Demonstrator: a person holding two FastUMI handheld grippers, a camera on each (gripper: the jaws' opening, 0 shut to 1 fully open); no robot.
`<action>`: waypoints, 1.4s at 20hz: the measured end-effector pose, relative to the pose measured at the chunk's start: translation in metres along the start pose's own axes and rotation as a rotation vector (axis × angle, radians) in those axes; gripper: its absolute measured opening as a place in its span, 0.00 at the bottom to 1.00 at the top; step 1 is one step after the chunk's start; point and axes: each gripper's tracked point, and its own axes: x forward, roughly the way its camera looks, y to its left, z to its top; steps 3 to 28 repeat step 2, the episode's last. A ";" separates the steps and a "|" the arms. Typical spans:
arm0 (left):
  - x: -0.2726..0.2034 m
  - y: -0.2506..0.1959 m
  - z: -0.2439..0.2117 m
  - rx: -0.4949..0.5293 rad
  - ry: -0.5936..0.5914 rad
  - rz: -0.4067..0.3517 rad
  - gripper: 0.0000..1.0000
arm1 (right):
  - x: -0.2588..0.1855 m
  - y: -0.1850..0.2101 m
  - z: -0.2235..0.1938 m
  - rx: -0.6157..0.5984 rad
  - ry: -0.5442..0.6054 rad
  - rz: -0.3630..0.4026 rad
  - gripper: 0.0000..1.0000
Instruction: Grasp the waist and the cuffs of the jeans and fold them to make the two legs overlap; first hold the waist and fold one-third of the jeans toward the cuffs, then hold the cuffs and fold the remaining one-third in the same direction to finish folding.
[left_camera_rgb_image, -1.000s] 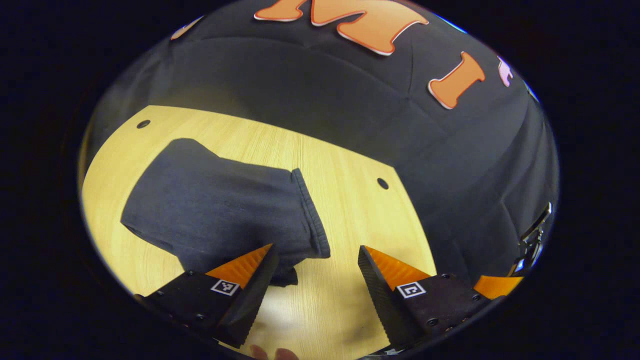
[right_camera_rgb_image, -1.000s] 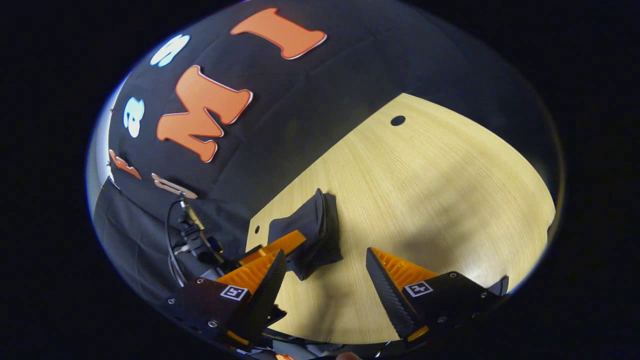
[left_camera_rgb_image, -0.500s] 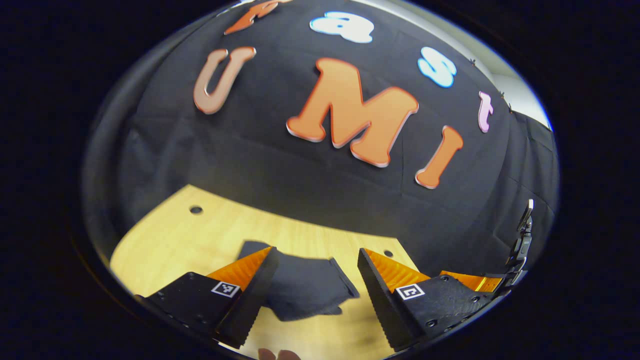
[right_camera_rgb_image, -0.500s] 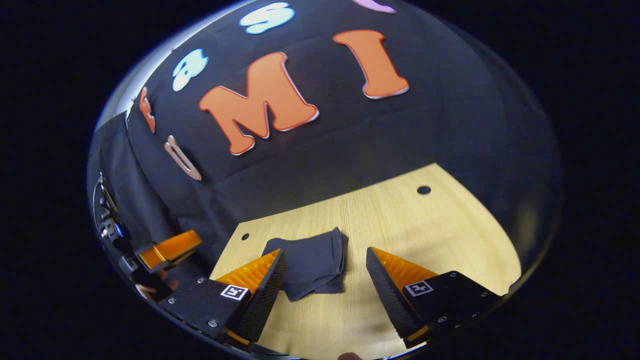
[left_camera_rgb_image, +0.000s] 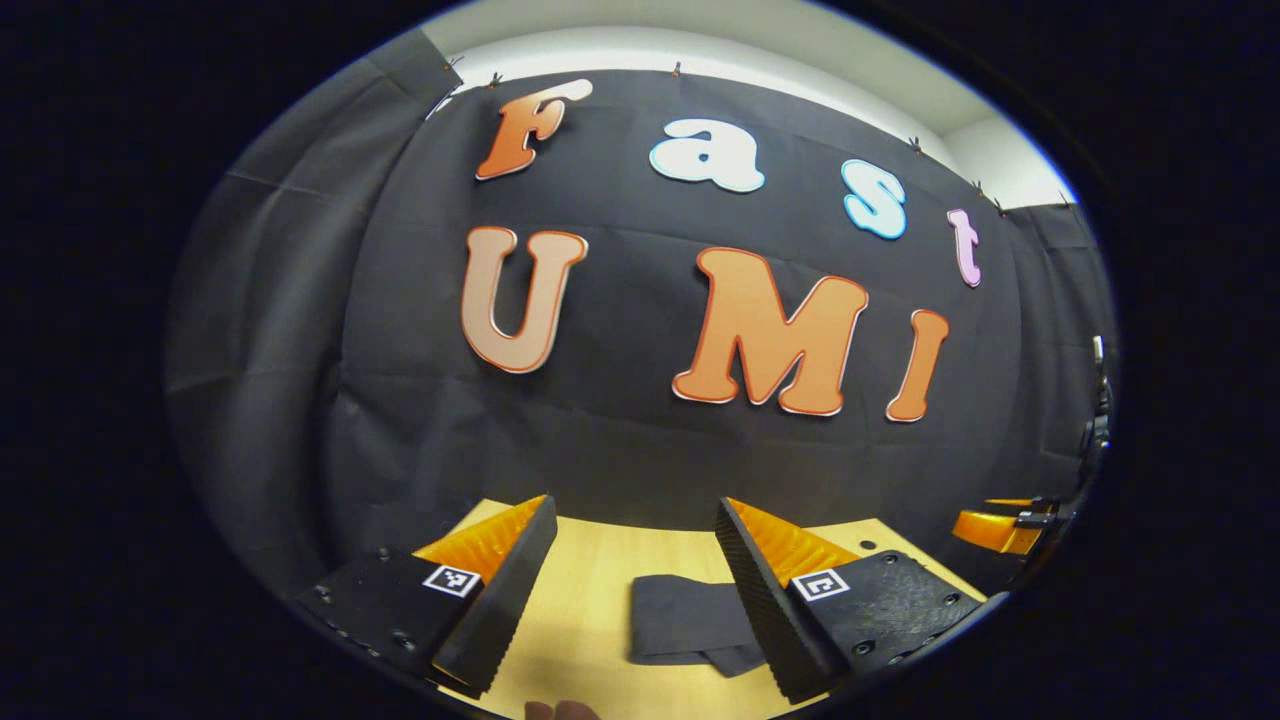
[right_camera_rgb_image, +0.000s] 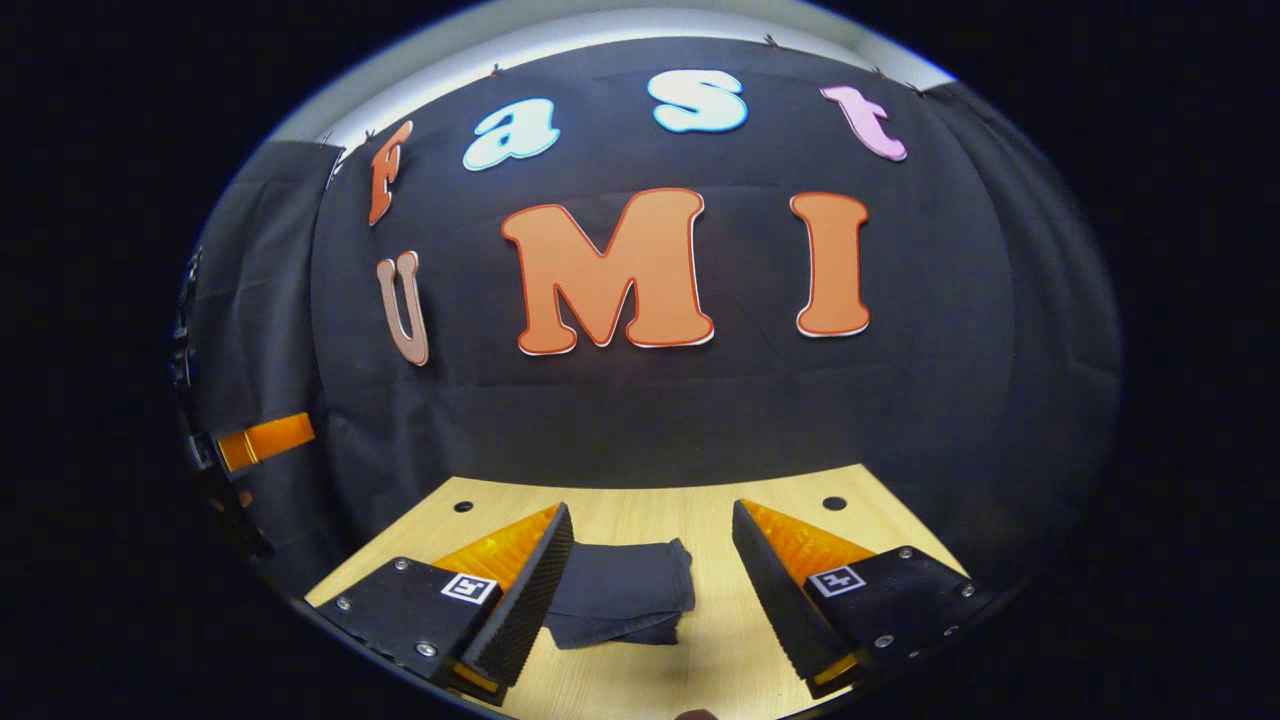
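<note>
Left gripper view has the small, dark, folded bundle of denim jeans (left_camera_rgb_image: 685, 622) lying flat on the pale wooden surface (left_camera_rgb_image: 590, 590), ahead of and below the left tool (left_camera_rgb_image: 632, 570), partly behind its right-hand finger. Right gripper view puts the same bundle (right_camera_rgb_image: 622, 594) low between the fingers of the right tool (right_camera_rgb_image: 650, 572), closer to its left-hand finger, with a loose under-layer poking out at the near edge. From either side the bundle reads as a compact packet, a little wider than deep; I cannot tell which edge is waist and which is cuffs.

Both tools are spread wide, holding nothing and touching nothing, tilted up toward the booth wall and apart from the cloth. Neither looks clearly nearer to the bundle.

Judging by the stacked layers, the folding appears finished, so any coming move would only be a tidy of that protruding lower layer, reached by dropping forward and down.
</note>
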 end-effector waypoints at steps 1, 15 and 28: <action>-0.003 0.007 0.002 0.000 -0.013 -0.002 0.97 | -0.004 0.007 -0.001 -0.021 -0.014 0.002 0.97; -0.002 0.012 0.001 -0.004 -0.023 -0.011 0.97 | -0.005 0.014 -0.001 -0.033 -0.023 0.010 0.97; -0.002 0.012 0.001 -0.004 -0.023 -0.011 0.97 | -0.005 0.014 -0.001 -0.033 -0.023 0.010 0.97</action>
